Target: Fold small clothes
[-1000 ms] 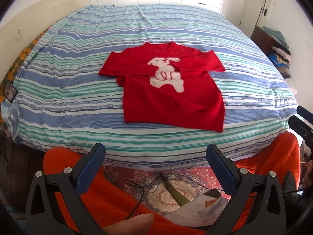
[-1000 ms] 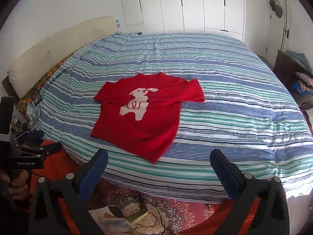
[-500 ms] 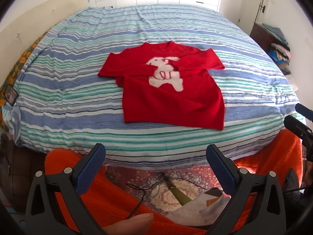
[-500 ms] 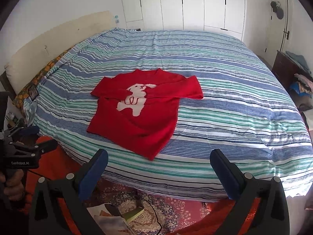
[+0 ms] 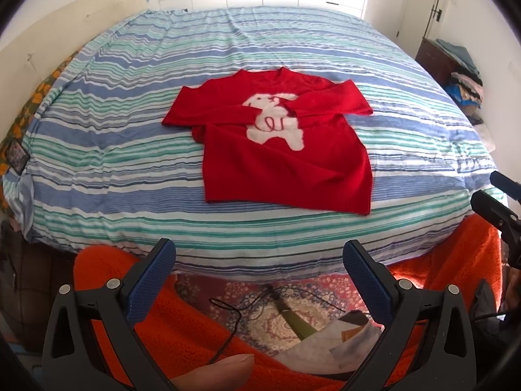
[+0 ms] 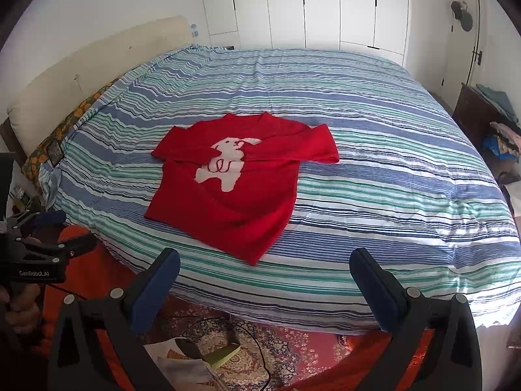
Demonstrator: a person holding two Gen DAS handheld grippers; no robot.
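A small red sweater (image 5: 280, 143) (image 6: 241, 182) with a white animal on its chest lies flat on the striped bedspread (image 5: 130, 130) (image 6: 390, 163), both sleeves folded across the front. My left gripper (image 5: 259, 260) hangs open off the bed's near edge, well short of the sweater's hem, nothing between its blue pads. My right gripper (image 6: 265, 270) is open too, above the bed's edge near the sweater's lower right corner. In the right wrist view the left gripper (image 6: 39, 228) shows at far left, held by a hand. The right gripper's tips (image 5: 498, 195) show at the left view's right edge.
An orange blanket (image 5: 169, 325) covers the person's legs below the bed edge. A patterned rug (image 6: 276, 342) with a cable, papers and a green object lies on the floor. A headboard (image 6: 81, 75) stands at left, white wardrobes (image 6: 325, 6) behind, a dresser with clothes (image 6: 488, 120) at right.
Both cameras have eased a little forward and upward toward the bed. The sweater has not moved and both grippers stay open.
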